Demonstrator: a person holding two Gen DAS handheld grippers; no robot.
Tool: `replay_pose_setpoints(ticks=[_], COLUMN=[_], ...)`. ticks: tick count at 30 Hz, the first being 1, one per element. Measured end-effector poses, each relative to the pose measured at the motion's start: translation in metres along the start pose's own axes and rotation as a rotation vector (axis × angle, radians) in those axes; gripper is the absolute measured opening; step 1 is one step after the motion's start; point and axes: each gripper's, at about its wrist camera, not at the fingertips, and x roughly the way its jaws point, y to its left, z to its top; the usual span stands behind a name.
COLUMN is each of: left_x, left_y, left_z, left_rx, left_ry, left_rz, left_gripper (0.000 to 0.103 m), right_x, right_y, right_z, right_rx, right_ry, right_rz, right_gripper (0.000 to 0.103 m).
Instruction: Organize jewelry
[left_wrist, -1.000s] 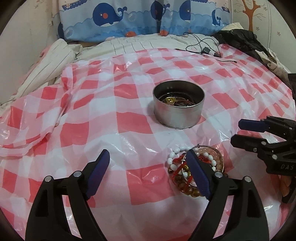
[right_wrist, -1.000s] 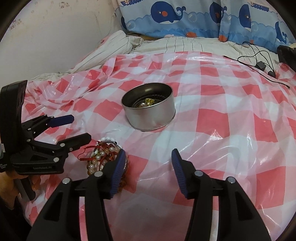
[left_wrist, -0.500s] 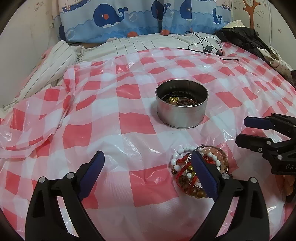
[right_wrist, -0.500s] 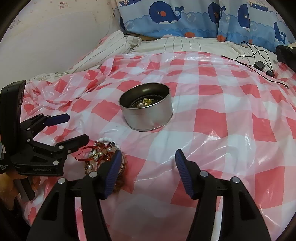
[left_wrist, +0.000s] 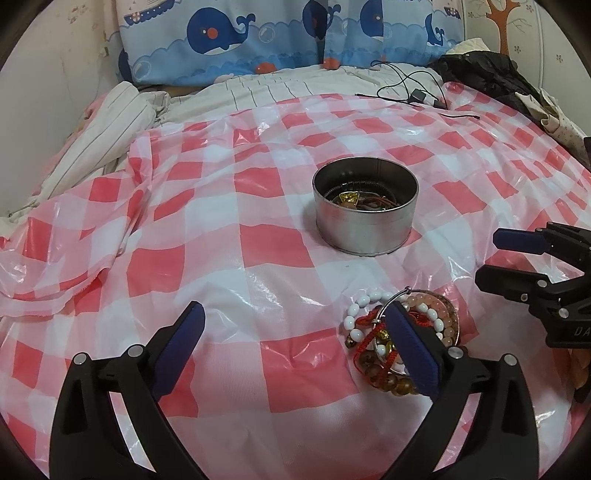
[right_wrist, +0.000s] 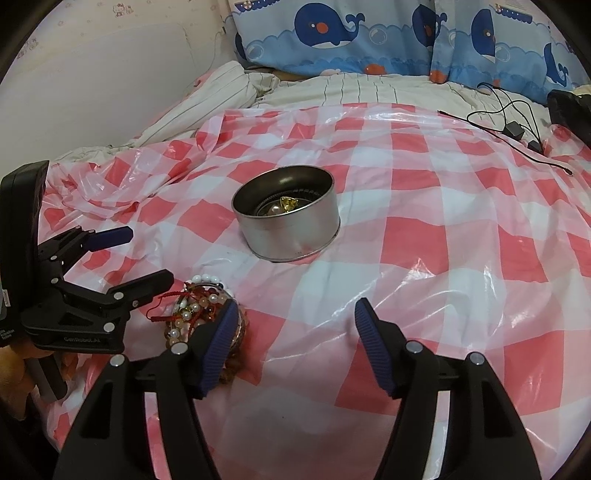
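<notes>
A round metal tin stands on the red-and-white checked plastic sheet, with jewelry inside; it also shows in the right wrist view. A pile of bead bracelets with red cord and a metal bangle lies in front of the tin, also seen in the right wrist view. My left gripper is open and empty, its right finger over the pile's near edge. My right gripper is open and empty, its left finger beside the pile. Each gripper shows in the other's view: the right, the left.
Whale-print pillows and striped bedding lie at the back. Black cables with a plug lie at the sheet's far right. Dark clothing lies at the back right. The sheet is wrinkled at the left.
Both grippers have drawn back slightly toward me and stay open. The bracelets and tin have not moved.
</notes>
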Motion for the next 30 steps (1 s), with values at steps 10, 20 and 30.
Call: replay_pose_setpoints(ticks=[10,20,30], left_x=[0.0,-0.007,-0.01], left_y=[-0.001,0.01,-0.015], left_z=[0.0,0.001,-0.003], left_rx=[0.0,-0.03,0.086], left_ry=[0.002,-0.022,-0.076], left_rz=[0.0,-0.171,-0.241], left_gripper=[0.095,0.096,0.095], right_x=[0.0,0.0,0.0], right_y=[-0.002,-0.006,-0.01], right_z=[-0.001,-0.001,0.0], right_rx=[-0.002,0.004,0.025], right_ry=[0.003,0.005,0.025], right_rz=[-0.002,-0.038,-0.047], right_gripper=[0.064,0.064,0.066])
